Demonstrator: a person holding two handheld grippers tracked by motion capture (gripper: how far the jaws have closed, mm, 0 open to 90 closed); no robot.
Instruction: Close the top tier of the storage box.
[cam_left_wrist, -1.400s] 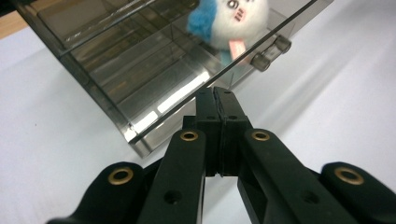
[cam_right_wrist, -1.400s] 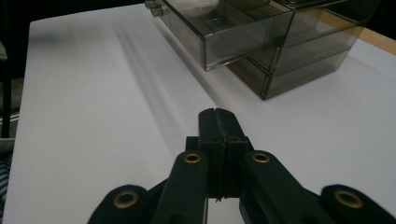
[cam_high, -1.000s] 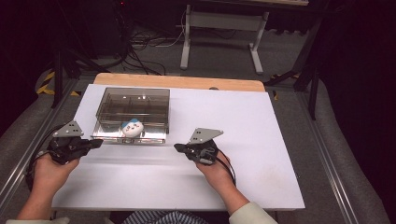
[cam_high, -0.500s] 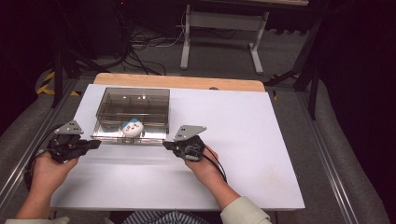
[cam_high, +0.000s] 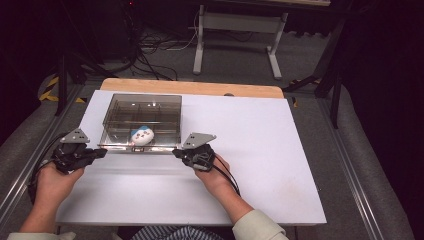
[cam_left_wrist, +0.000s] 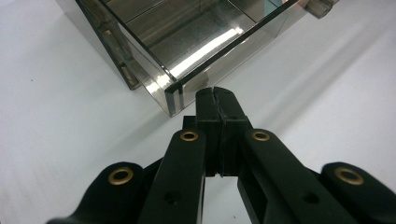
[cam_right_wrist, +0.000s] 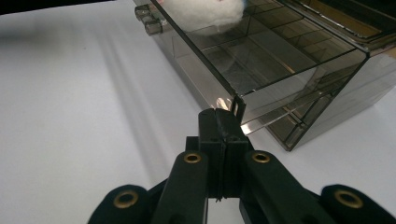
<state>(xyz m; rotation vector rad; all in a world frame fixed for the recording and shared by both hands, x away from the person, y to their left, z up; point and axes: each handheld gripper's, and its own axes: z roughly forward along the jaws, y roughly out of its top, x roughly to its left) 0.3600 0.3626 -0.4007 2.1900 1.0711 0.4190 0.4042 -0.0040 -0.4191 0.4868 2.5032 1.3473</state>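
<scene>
A smoky clear plastic box (cam_high: 142, 107) with inner dividers stands on the white table top. A white plush toy (cam_high: 141, 135) with a blue patch lies at its front middle; I cannot tell whether it is on the lid or under it. My left gripper (cam_high: 101, 151) is shut and empty, its tip just off the box's front left corner (cam_left_wrist: 173, 95). The left gripper (cam_left_wrist: 215, 99) has its jaws pressed together. My right gripper (cam_high: 176, 152) is shut too, its tip against the front right corner. In the right gripper view, the right gripper (cam_right_wrist: 218, 119) meets the lid edge (cam_right_wrist: 233, 100) below the toy (cam_right_wrist: 205, 11).
The white board (cam_high: 280, 165) stretches wide to the right of the box. A wooden strip (cam_high: 200, 87) runs along its far edge. Metal rails (cam_high: 350, 180) flank the table, and a desk frame with cables stands on the floor behind.
My right gripper has moved left across the board to the box's front right corner. The left gripper has barely shifted. Box and toy have stayed put.
</scene>
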